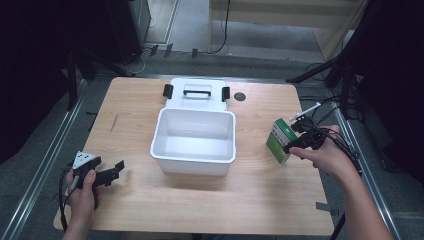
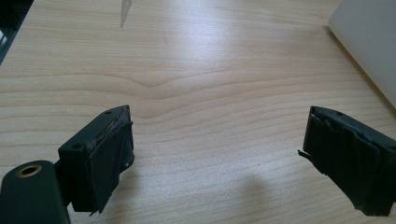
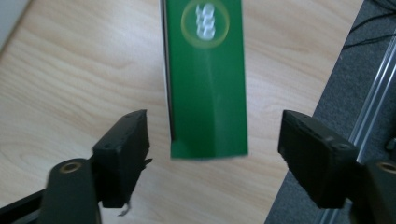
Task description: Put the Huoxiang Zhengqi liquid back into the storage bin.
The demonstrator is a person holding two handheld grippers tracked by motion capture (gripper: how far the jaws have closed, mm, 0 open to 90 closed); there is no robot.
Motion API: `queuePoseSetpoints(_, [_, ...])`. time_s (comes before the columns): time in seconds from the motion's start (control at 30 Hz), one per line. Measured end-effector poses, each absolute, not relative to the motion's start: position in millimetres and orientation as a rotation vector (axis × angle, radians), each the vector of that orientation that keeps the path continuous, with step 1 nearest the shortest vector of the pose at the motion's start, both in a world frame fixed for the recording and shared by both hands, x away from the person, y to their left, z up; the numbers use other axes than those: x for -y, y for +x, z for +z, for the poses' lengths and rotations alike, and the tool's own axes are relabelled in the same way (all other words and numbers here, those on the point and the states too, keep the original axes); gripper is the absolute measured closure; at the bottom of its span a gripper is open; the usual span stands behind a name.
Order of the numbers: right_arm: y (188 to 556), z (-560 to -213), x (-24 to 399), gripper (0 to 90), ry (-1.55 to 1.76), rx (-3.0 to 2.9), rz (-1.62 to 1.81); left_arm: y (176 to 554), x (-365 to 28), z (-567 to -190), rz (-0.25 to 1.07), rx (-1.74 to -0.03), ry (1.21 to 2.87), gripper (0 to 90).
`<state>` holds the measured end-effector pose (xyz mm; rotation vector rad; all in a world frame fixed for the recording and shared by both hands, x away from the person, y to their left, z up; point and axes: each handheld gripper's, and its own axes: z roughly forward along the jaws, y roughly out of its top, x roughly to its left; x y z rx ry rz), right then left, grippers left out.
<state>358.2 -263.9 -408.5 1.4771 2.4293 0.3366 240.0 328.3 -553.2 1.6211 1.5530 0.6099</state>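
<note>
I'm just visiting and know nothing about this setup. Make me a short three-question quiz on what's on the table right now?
1. True or false: the white bin has something inside it.
2. Which hand-held gripper is at the green box: left or right?
3. Where is the white lid? A) behind the bin B) on top of the bin C) on the floor

Key:
1. False; it looks empty.
2. Right; the box sits between its jaws, pads not touching it.
3. A
</note>
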Motion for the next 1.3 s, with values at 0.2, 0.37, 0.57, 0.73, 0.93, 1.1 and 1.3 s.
queuePoseSetpoints(0.2, [369,-409,261,35.6,1.485,-2.42,0.392,240,-329,-553,0.609,-1.552,1.621,9.2])
queuePoseSetpoints(0.37, [376,-412,260,37.7,1.496,-2.4,0.402,240,-329,-553,0.608,-1.552,1.621,9.2])
queuePoseSetpoints(0.57, [383,-417,258,41.3,1.516,-2.424,0.416,240,-329,-553,0.608,-1.552,1.622,9.2])
queuePoseSetpoints(0.73, [388,-420,257,52.6,1.529,-2.476,0.419,240,-328,-553,0.608,-1.552,1.624,9.2])
queuePoseSetpoints(0.93, [388,-415,256,62.7,1.497,-2.533,0.41,240,-329,-553,0.606,-1.553,1.621,9.2])
queuePoseSetpoints(1.1, [385,-412,256,64.2,1.447,-2.577,0.39,240,-329,-553,0.608,-1.552,1.622,9.2])
queuePoseSetpoints(1.3, [376,-403,248,64.5,1.3,-2.634,0.384,240,-328,-553,0.61,-1.554,1.622,9.2])
